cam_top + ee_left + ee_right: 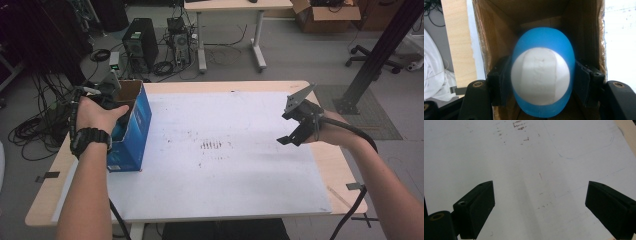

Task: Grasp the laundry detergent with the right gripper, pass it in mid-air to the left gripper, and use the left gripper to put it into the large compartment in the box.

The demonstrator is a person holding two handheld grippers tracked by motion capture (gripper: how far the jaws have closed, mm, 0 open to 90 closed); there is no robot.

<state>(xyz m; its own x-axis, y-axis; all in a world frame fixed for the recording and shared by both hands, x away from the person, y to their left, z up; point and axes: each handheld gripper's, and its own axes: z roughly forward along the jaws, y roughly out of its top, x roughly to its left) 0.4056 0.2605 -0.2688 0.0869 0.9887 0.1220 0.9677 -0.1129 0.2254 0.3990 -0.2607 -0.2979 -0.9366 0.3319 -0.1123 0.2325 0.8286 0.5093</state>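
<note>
blue bottle (543,80) bottom cut off, box (499,30) cropped

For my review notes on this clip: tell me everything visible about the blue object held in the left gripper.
The blue object is rounded and egg-like, smooth and plastic-looking, with a large off-white oval face bearing faint raised marks. It sits inside the open brown-lined cardboard box, clamped on both sides by the left gripper. What it is cannot be told.
</note>
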